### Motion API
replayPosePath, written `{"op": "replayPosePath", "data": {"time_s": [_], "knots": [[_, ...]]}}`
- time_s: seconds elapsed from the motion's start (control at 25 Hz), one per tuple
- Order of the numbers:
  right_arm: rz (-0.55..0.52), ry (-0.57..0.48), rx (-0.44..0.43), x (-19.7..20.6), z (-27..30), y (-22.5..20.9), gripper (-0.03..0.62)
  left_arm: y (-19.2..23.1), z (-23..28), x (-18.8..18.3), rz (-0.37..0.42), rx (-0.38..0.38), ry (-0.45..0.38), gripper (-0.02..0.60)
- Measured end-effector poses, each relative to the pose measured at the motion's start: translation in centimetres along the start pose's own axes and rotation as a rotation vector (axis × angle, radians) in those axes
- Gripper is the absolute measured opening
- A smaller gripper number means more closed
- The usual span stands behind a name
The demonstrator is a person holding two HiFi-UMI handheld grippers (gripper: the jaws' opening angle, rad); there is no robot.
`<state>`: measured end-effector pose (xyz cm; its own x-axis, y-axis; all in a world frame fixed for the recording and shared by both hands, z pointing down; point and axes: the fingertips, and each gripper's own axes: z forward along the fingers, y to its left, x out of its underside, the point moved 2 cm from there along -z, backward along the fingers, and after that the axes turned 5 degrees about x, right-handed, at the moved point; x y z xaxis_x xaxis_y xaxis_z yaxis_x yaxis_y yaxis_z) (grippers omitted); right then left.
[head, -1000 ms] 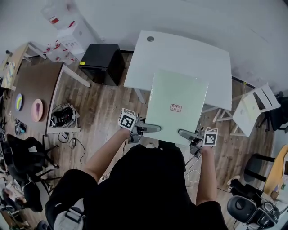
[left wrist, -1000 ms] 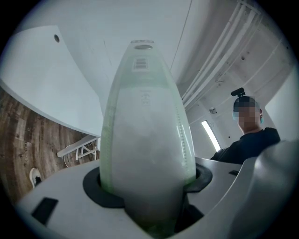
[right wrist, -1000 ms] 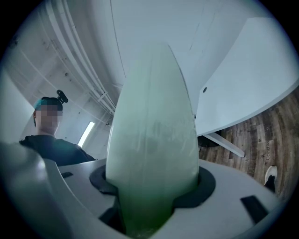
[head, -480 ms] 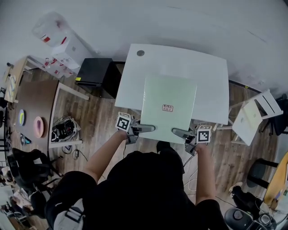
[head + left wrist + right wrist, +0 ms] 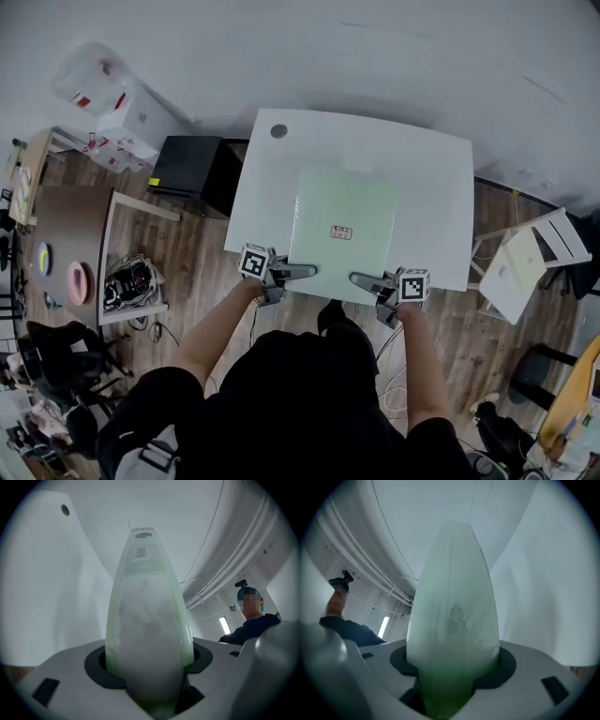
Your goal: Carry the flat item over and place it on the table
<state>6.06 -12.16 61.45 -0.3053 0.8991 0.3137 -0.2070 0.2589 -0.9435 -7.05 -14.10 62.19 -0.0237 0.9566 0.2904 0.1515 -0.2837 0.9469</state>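
The flat green packet (image 5: 342,225) hangs level over the near half of the white table (image 5: 431,178), its near edge jutting past the table's front edge. Whether it rests on the top cannot be told. The left gripper (image 5: 298,272) clamps the packet's near left corner and the right gripper (image 5: 364,279) its near right corner. In each gripper view the jaws stand wide with the packet's edge wedged between them. The left gripper view shows it as a sealed pouch with a translucent green border, white filling and a printed label. To the left of the table a black box (image 5: 187,165) stands on the floor, top closed, contents unseen. Behind it lie white cartons (image 5: 139,117) with red marks, also shut.
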Motion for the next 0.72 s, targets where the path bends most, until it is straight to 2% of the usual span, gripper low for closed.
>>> {"op": "replayPosePath", "data": {"time_s": [0.16, 0.32, 0.56, 0.72], "knots": [[0.035, 0.018, 0.001, -2.9, -0.2, -2.7, 0.299, 2.7, 1.0, -2.8, -0.009, -0.029, -0.017, 0.314], [0.043, 0.035, 0.009, -5.3, -0.5, -5.2, 0.299, 5.4, 2.1, -4.6, -0.038, -0.018, -0.031, 0.313], [0.046, 0.034, -0.004, -7.5, -0.2, -8.6, 0.299, 8.5, 2.5, -7.1, -0.02, -0.076, -0.026, 0.313], [0.07, 0.033, -0.02, -8.4, 0.3, -9.5, 0.299, 10.7, 2.5, -7.4, -0.098, -0.118, -0.041, 0.313]]}}
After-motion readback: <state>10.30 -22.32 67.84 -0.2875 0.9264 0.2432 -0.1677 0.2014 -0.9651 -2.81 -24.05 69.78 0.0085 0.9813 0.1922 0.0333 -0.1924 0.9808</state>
